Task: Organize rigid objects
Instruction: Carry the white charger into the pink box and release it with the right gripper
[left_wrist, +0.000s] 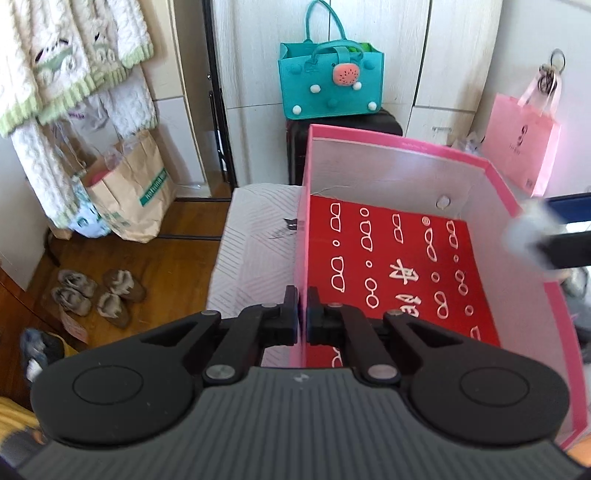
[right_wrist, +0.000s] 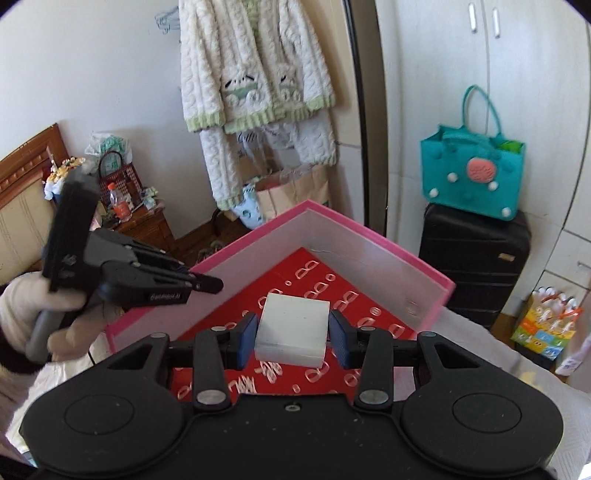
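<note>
On the white patterned bed cover, all places below are given relative to the pink box.

Pink box (left_wrist: 406, 151): open-topped, pink outside, pale walls inside, its floor covered by a red sheet (left_wrist: 391, 258) printed with white spectacle shapes and characters; it rests on the bed cover (left_wrist: 255, 236).

Left gripper (left_wrist: 302, 295): jaws clenched tight on the box's near-left wall, one finger outside the wall and one inside, the thin pink edge pinched between them.

Left hand (right_wrist: 33, 299): in the right wrist view, light-gloved, at the box's left side, wrapped around the gripper's handle.

Right gripper (right_wrist: 292, 330): jaws grasping a white block (right_wrist: 291, 332), a blue pad pressed on each of its two sides; it hangs over the inside of the box, above the red sheet. In the left wrist view it shows only as a blur at the box's right wall.

White block: plain, rectangular, held level between the pads, apart from the box walls; whether it touches the red sheet I cannot tell.

Teal bag (left_wrist: 330, 85): beyond the far wall of the box, standing on a black suitcase (right_wrist: 474, 266).

Pink paper bag (left_wrist: 521, 147): hanging past the box's far-right corner.

Brown paper bag (left_wrist: 136, 192): on the wooden floor to the left of the box, below a hanging white fleece garment (right_wrist: 255, 74).

Slippers (left_wrist: 99, 295): on the floor, left of the box.
</note>
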